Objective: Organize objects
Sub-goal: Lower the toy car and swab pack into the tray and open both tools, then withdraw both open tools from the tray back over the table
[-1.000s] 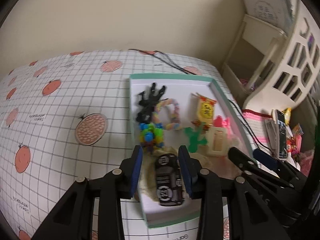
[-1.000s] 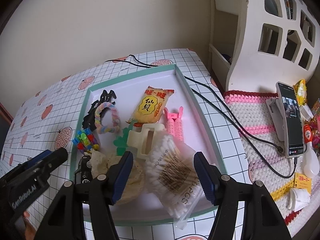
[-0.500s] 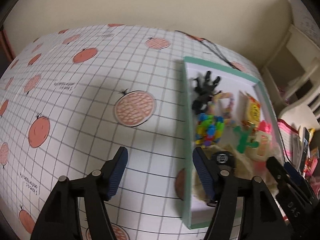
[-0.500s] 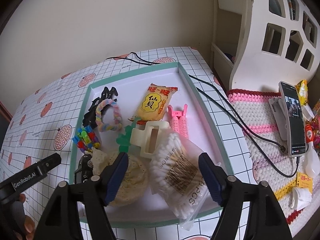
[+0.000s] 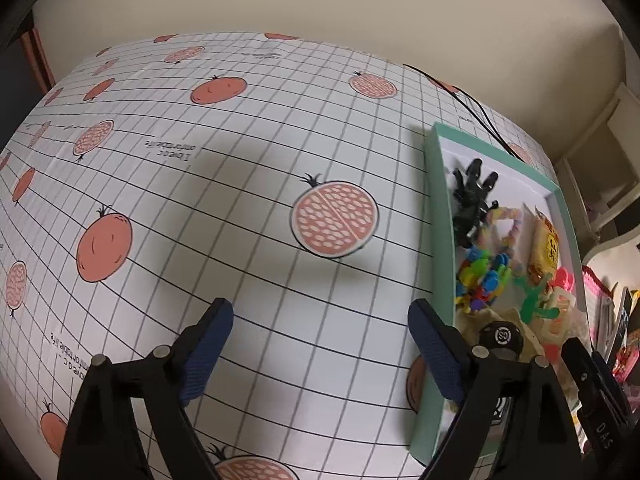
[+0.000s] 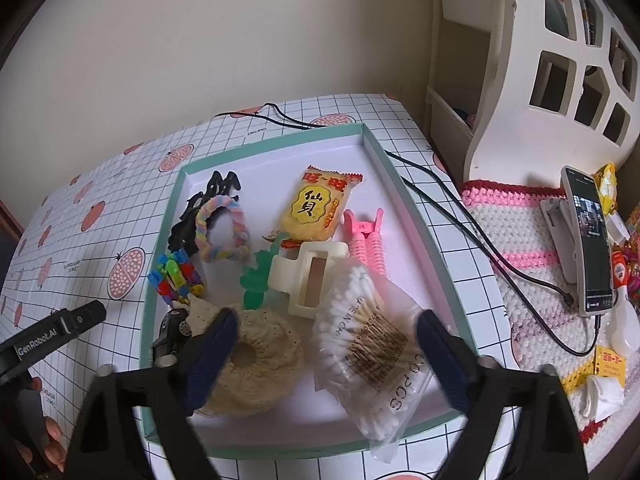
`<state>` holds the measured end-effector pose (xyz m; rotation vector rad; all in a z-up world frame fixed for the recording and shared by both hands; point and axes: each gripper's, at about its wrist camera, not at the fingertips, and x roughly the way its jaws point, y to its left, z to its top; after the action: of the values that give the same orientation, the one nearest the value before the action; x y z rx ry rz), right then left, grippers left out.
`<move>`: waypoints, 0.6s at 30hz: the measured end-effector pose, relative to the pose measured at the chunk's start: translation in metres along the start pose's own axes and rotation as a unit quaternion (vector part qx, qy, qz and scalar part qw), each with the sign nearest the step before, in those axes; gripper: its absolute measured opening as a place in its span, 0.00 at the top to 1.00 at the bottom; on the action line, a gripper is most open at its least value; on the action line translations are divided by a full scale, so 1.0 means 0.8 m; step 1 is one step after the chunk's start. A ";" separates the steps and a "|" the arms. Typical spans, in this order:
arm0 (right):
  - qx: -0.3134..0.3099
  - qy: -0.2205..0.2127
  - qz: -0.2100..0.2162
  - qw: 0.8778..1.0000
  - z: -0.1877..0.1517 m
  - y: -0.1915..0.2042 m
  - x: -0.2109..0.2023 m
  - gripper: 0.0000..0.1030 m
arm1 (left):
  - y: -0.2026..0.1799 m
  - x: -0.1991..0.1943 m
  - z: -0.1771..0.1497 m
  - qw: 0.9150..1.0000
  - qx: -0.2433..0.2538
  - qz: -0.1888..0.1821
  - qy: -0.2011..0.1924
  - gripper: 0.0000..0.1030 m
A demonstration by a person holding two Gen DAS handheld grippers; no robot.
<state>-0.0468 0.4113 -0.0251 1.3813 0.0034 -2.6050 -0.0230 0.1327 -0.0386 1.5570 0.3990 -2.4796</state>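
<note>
Left wrist view: left gripper (image 5: 320, 334) over bare pomegranate-print tablecloth (image 5: 224, 200), jaws wide apart after just opening, nothing between them. Green-rimmed tray (image 5: 434, 208) off to the right, just past the right finger. Inside it, seen edge-on: black claw clip (image 5: 472, 200), pastel hair tie (image 5: 506, 220), bright plastic chain (image 5: 480, 280), toy car (image 5: 500, 336) lying on the near end beside cream fabric. Car small, hard and smooth; likely light but apt to roll, so best taken across its flanks rather than over the wheels.

Right wrist view: right gripper (image 6: 324, 340) poised above the tray's near end, jaws spread to their widest after just opening, clamped on nothing. Under the left finger, cream scrunchie (image 6: 256, 364): soft, squashy, safe to pinch anywhere on the ring. Under and between the fingers, bag of cotton swabs (image 6: 368, 344): light, crinkly plastic, probably slippery, its corner hanging over the tray rim; better gripped across the packed bundle than by the loose film. Further back, snack packet (image 6: 316, 204), likely brittle inside, so gentle pressure only; cream claw clip (image 6: 308, 280) and pink clip (image 6: 366, 236), stiff plastic, springy, best taken by the body.
</note>
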 end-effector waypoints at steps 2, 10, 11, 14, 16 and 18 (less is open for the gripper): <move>-0.001 -0.003 -0.001 1.000 0.000 0.001 0.000 0.00 | 0.005 0.000 0.001 1.000 -0.004 -0.001 -0.001 0.13; -0.005 -0.002 -0.003 1.000 -0.001 0.004 0.001 0.00 | 0.018 -0.003 0.006 1.000 -0.008 0.000 -0.015 0.04; -0.005 -0.003 -0.004 1.000 -0.002 0.004 0.000 0.00 | 0.020 -0.004 0.007 1.000 -0.007 0.000 -0.016 0.04; -0.004 -0.002 -0.004 1.000 -0.002 0.004 0.000 0.00 | 0.025 -0.008 0.009 1.000 -0.008 -0.004 -0.024 0.04; -0.004 -0.003 -0.003 1.000 -0.002 0.006 -0.003 0.00 | 0.028 -0.013 0.011 0.999 -0.008 -0.008 -0.032 0.04; -0.002 -0.005 -0.002 1.000 -0.002 0.009 -0.007 0.00 | 0.030 -0.021 0.014 0.999 -0.004 -0.009 -0.045 0.04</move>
<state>-0.0415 0.4054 -0.0210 1.3671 0.0082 -2.6140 -0.0179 0.1063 -0.0223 1.4386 0.4106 -2.5464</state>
